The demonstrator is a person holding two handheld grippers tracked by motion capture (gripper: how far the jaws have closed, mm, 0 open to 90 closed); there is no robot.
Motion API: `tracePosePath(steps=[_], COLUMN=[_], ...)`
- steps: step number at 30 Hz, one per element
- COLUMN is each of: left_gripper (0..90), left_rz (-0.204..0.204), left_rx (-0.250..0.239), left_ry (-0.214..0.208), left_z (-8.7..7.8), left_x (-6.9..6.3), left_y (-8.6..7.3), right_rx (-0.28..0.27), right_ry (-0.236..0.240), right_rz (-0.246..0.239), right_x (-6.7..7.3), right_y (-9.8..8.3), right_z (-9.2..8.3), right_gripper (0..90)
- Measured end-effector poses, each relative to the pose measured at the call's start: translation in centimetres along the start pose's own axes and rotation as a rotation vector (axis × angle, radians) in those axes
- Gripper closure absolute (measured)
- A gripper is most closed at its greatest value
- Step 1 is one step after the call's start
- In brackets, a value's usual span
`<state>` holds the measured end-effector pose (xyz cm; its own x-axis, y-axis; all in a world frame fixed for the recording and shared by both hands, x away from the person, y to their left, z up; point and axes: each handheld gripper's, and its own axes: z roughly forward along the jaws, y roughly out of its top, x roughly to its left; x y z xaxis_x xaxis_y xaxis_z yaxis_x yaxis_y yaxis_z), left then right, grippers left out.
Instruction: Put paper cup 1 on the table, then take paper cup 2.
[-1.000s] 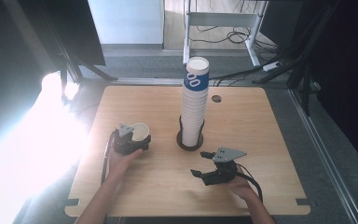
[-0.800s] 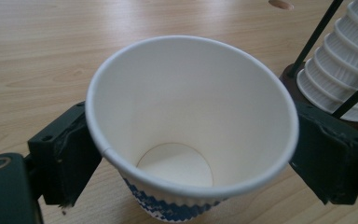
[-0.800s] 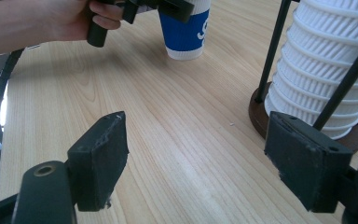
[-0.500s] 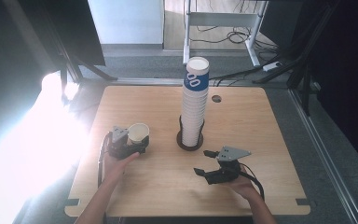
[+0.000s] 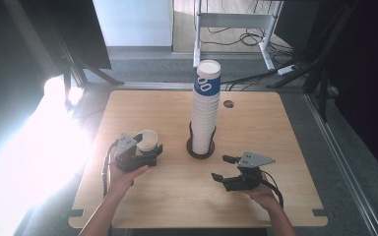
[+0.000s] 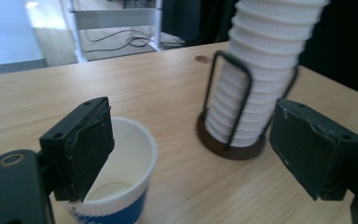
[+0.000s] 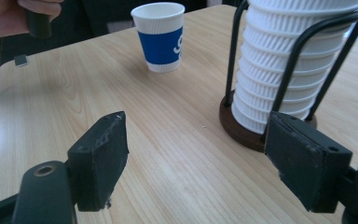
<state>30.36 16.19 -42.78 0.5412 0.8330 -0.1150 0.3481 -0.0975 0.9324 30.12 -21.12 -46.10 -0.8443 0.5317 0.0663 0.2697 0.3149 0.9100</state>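
High view, wooden table [image 5: 128, 206]: one paper cup [image 5: 147, 140], white rim, blue band, standing upright on the left half, apart from the stack. Left gripper [image 5: 145, 150] sits just behind and above it, held in the person's left hand [image 5: 123, 177]. Left gripper view: jaws have just been closing, yet they stand well apart; the left-hand jaw overlaps the cup's [image 6: 116, 186] rim in the picture, the other is far off to the side, with no pad pressing on the cup. Whether the near jaw actually touches the rim is hard to judge from this angle.

Item two: tall stack of nested paper cups [image 5: 205, 110], upright in a black wire holder [image 5: 200, 150] with a dark round base, at table centre.

Item three: right gripper [image 5: 225, 167], on the right half, near the holder but clear of it. Right gripper view: jaws spread wide over bare wood, nothing between them; the cup [image 7: 161, 35] stands well beyond.
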Motion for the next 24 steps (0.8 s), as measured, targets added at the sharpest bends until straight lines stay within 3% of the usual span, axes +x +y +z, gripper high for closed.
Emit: tracePosePath(steps=[9,17,24], left_gripper=[14.2,14.7,14.3], left_rz=[0.021,0.08,0.072], left_rx=[0.014,0.024,0.009], left_ry=[-0.097,-0.137,-0.191], left_z=[2.2,4.8,6.7], left_x=[-1.2,-2.7,-3.3], left_y=[2.1,4.1,5.4], right_rx=[-0.021,-0.027,-0.031], right_ry=[-0.019,-0.041,-0.054], right_rz=[0.0,-0.01,-0.022], right_x=[-0.4,-0.8,-1.1], right_y=[0.4,1.3,2.3], right_z=[-1.0,-2.0,-2.6], right_gripper=[22.0,22.2,22.2])
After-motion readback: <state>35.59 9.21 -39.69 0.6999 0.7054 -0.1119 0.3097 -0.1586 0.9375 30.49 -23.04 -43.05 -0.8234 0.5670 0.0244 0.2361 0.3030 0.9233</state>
